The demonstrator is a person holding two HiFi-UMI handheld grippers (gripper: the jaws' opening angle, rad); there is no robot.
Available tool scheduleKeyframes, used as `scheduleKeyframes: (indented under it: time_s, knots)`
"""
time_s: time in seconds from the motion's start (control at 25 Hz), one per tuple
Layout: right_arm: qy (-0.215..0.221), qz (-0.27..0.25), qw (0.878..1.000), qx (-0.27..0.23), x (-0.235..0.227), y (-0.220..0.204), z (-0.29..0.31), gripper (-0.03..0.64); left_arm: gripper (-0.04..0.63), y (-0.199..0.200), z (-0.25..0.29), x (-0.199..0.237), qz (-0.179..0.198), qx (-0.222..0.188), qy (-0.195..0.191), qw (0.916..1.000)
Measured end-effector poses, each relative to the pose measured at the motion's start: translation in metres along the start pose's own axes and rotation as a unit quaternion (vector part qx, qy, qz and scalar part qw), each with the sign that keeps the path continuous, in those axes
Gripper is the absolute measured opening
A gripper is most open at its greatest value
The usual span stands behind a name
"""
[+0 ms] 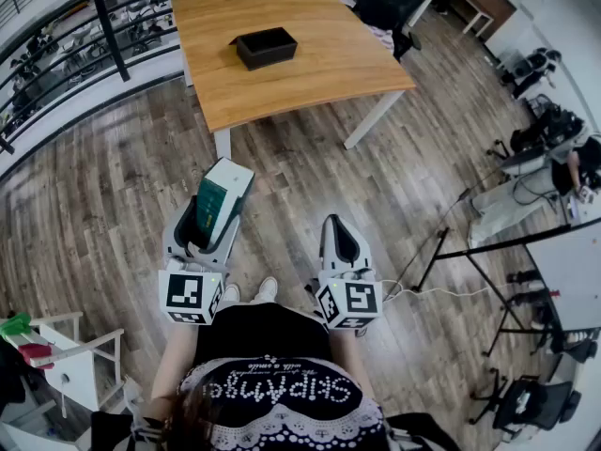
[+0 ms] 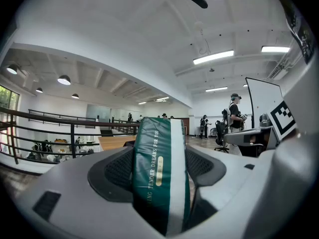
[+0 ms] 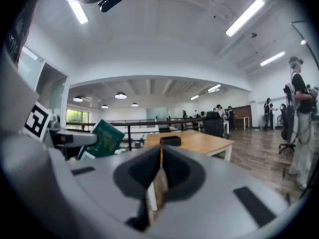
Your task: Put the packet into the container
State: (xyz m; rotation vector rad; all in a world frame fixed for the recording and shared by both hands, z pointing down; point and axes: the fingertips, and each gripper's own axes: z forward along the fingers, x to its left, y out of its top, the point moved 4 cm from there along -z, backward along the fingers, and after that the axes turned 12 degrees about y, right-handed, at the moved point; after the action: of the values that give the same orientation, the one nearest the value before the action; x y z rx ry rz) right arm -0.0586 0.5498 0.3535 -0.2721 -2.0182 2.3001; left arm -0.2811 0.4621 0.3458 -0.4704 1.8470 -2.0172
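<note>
Packet (image 2: 159,173): clamped in your left claw (image 1: 226,178), over the floor (image 1: 113,186), well short of the desk (image 1: 338,64). Right claw (image 1: 335,224): jaws together, empty. Container (image 1: 266,47): on the desk. Outstanding: your approach, placing, release.

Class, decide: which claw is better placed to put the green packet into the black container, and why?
Left. The left claw grips the green-and-white packet; the right claw is shut and empty. The black rectangular container stands ahead of both.
</note>
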Motion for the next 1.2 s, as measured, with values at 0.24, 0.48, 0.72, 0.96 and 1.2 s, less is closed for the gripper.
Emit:
scheduleKeyframes:
  time_s: [0.24,0.48,0.72,0.96,1.2]
  knots:
    - [0.000,-0.001,1.000,0.003,-0.021,-0.002,-0.001,0.037,0.347,0.000,0.010,-0.019,-0.006,-0.001,0.000,1.0000]
    - [0.008,-0.005,1.000,0.009,-0.031,-0.006,0.000,0.037,0.347,-0.003,0.012,-0.027,-0.012,0.004,0.008,0.9999]
    - [0.018,-0.010,1.000,0.011,-0.041,-0.010,0.001,0.037,0.347,-0.008,0.015,-0.037,-0.027,0.010,0.008,0.9996]
    - [0.027,-0.003,1.000,0.007,-0.054,-0.011,-0.002,0.037,0.347,-0.009,0.018,-0.048,-0.028,0.011,0.009,0.9995]
    - [0.022,-0.002,1.000,0.013,-0.062,-0.015,-0.009,0.038,0.347,-0.003,0.009,-0.045,-0.043,0.006,0.019,0.9989]
